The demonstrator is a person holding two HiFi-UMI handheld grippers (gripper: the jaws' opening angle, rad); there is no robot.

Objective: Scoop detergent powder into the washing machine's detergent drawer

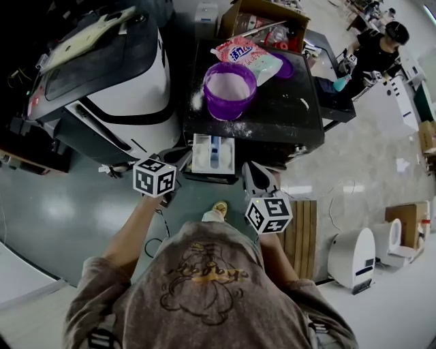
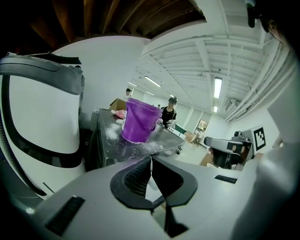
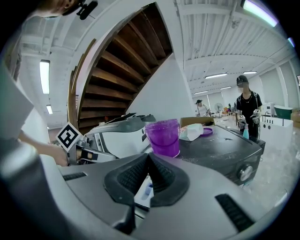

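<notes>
A purple bucket (image 1: 230, 88) of white powder stands on the dark washing machine top (image 1: 286, 112), with spilled powder around it. It also shows in the gripper views as the bucket (image 2: 139, 121) and the bucket (image 3: 163, 136). The white detergent drawer (image 1: 212, 155) is pulled out at the machine's front edge, also visible as the drawer (image 3: 143, 187). My left gripper (image 1: 180, 159) is shut and empty just left of the drawer. My right gripper (image 1: 256, 172) is shut and empty just right of it. A pink and white detergent bag (image 1: 245, 54) lies behind the bucket.
A white front-loading washer (image 1: 102, 82) stands to the left. A purple lid (image 1: 285, 66) and a cardboard box (image 1: 262, 19) sit at the back of the machine. A person (image 1: 378, 44) works at the far right. A wooden pallet (image 1: 300, 235) and a white appliance (image 1: 354, 255) stand at the lower right.
</notes>
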